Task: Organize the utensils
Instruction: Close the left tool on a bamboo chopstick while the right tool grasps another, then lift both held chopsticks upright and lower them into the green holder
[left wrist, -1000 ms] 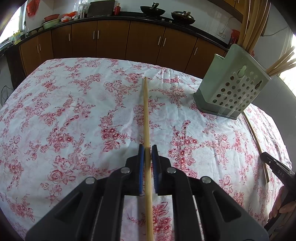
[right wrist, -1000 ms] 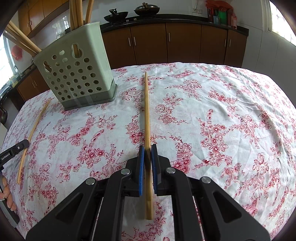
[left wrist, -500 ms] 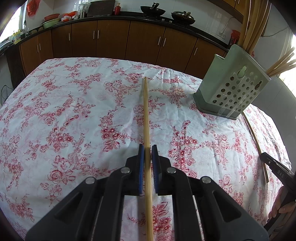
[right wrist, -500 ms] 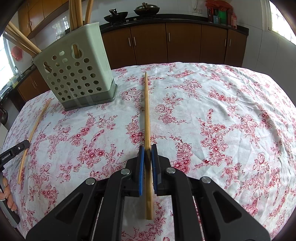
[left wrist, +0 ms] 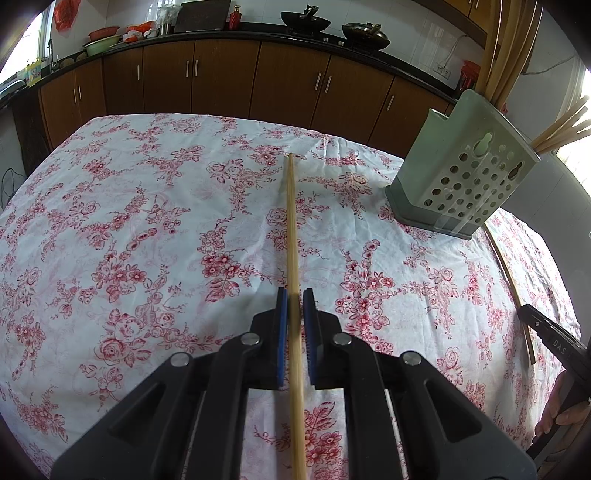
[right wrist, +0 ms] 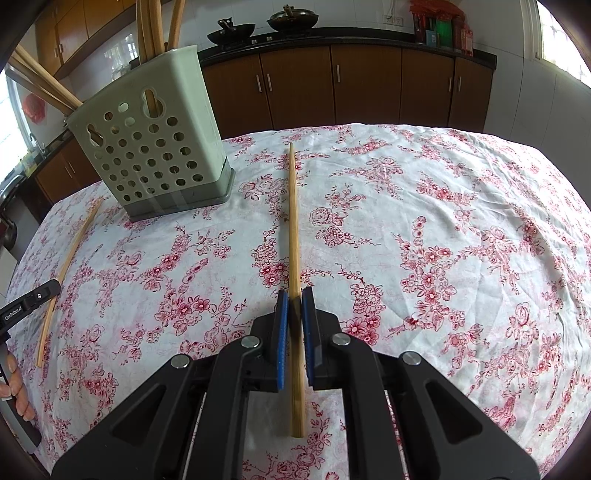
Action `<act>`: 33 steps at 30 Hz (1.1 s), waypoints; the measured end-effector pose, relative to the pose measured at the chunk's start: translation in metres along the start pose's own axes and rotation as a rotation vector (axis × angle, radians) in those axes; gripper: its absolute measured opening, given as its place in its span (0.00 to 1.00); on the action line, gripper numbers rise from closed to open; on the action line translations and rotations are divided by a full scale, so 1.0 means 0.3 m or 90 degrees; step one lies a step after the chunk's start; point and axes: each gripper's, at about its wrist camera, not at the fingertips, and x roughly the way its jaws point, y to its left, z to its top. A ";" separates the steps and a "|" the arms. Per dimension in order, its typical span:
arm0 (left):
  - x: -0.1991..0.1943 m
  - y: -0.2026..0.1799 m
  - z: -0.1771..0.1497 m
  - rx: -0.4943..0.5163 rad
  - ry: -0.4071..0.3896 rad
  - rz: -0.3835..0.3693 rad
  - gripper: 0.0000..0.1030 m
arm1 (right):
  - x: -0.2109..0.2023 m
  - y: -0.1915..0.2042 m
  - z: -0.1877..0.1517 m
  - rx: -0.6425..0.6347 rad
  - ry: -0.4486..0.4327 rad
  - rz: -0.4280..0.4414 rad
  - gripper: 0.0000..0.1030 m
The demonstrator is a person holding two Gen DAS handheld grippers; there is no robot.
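Note:
My left gripper is shut on a wooden chopstick that points forward over the floral tablecloth. My right gripper is shut on another wooden chopstick, also pointing forward. A pale green perforated utensil holder with several chopsticks in it stands on the table at the right in the left wrist view, and it shows at the left in the right wrist view. One loose chopstick lies on the cloth beside the holder, and it shows in the left wrist view.
The table is covered with a white and red floral cloth. Brown kitchen cabinets run behind the table, with woks on the counter. The other gripper shows at the right edge in the left wrist view.

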 end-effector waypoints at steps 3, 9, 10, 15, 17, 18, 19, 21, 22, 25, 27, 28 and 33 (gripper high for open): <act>0.000 0.001 0.000 0.000 0.000 0.000 0.11 | 0.000 -0.004 0.002 0.000 0.000 0.000 0.09; 0.000 0.003 0.000 0.000 0.000 -0.001 0.11 | 0.000 -0.004 0.002 0.000 0.000 0.000 0.09; 0.001 0.003 0.000 -0.001 0.000 -0.001 0.11 | -0.001 -0.003 0.002 0.000 0.000 0.001 0.09; 0.001 0.002 0.000 0.001 0.000 0.000 0.11 | -0.001 -0.007 0.003 0.000 0.000 0.001 0.09; -0.006 -0.018 -0.007 0.028 0.004 0.016 0.11 | -0.007 -0.001 -0.004 -0.001 -0.001 -0.002 0.09; -0.014 -0.034 -0.018 0.049 0.007 0.030 0.11 | -0.013 0.001 -0.010 -0.003 -0.001 -0.003 0.09; -0.022 -0.043 -0.028 0.058 0.010 0.035 0.11 | -0.017 0.004 -0.015 -0.005 -0.001 -0.001 0.09; -0.038 -0.053 -0.047 0.069 0.014 0.040 0.11 | -0.026 0.000 -0.029 -0.004 -0.001 0.005 0.08; -0.045 -0.054 -0.056 0.071 0.015 0.043 0.11 | -0.029 0.001 -0.035 -0.002 0.000 0.009 0.08; -0.060 -0.078 -0.084 0.097 0.012 0.060 0.10 | -0.043 0.005 -0.049 -0.001 -0.001 0.013 0.08; -0.068 -0.098 -0.097 0.122 0.011 0.067 0.09 | -0.044 0.016 -0.052 -0.001 -0.001 0.013 0.08; -0.070 -0.104 -0.098 0.127 0.012 0.067 0.09 | -0.045 0.021 -0.052 -0.001 -0.002 0.012 0.08; -0.134 -0.114 -0.079 0.132 -0.010 0.053 0.08 | -0.127 0.008 -0.048 -0.011 -0.038 0.007 0.08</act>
